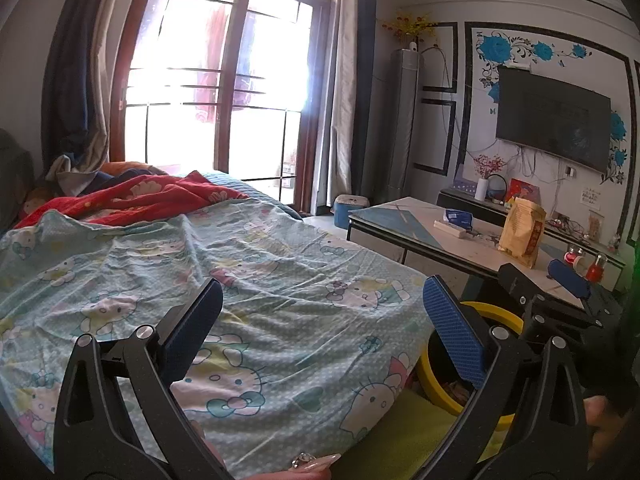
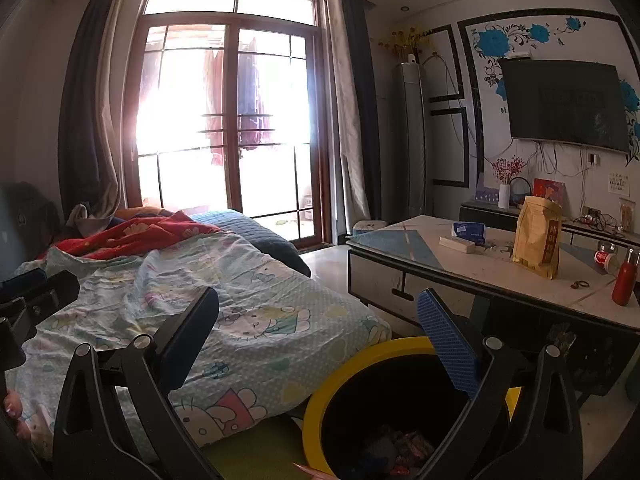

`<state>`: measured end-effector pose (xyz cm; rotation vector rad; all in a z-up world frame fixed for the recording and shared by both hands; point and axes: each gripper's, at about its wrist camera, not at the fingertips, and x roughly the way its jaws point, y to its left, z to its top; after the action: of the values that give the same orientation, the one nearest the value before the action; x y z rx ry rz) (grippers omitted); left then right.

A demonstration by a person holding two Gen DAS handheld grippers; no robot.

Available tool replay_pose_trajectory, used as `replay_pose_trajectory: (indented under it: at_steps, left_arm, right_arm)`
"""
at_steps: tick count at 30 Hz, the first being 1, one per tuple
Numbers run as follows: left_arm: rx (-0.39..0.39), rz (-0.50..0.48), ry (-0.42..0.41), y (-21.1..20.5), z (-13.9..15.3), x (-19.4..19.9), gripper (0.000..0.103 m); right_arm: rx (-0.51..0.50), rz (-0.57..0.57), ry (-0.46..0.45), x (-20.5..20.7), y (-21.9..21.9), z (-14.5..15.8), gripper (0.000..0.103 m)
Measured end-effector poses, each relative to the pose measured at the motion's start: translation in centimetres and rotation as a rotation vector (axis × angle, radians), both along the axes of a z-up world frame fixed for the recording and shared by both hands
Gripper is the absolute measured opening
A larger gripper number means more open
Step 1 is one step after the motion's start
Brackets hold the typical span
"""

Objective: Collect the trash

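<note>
A yellow-rimmed trash bin with a dark liner stands on the floor between the bed and the table; wrappers lie in its bottom. It also shows in the left wrist view. My right gripper is open and empty, above the bin's near rim. My left gripper is open and empty, over the bed's cartoon-cat sheet. The right gripper shows at the right of the left wrist view.
A low table at right holds a yellow paper bag, a blue packet, a white box, a red bottle and a can. A red blanket lies on the bed. A TV hangs on the wall.
</note>
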<state>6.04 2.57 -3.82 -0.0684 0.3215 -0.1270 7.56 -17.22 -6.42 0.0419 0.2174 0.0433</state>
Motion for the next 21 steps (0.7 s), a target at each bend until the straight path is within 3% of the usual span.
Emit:
replay_pose_trajectory:
  at_steps: [21]
  left_arm:
    - [-0.004,-0.001,-0.004,-0.09,0.10,-0.07,0.092]
  right_arm:
    - [0.000,0.000,-0.001,0.04,-0.01,0.15,0.097]
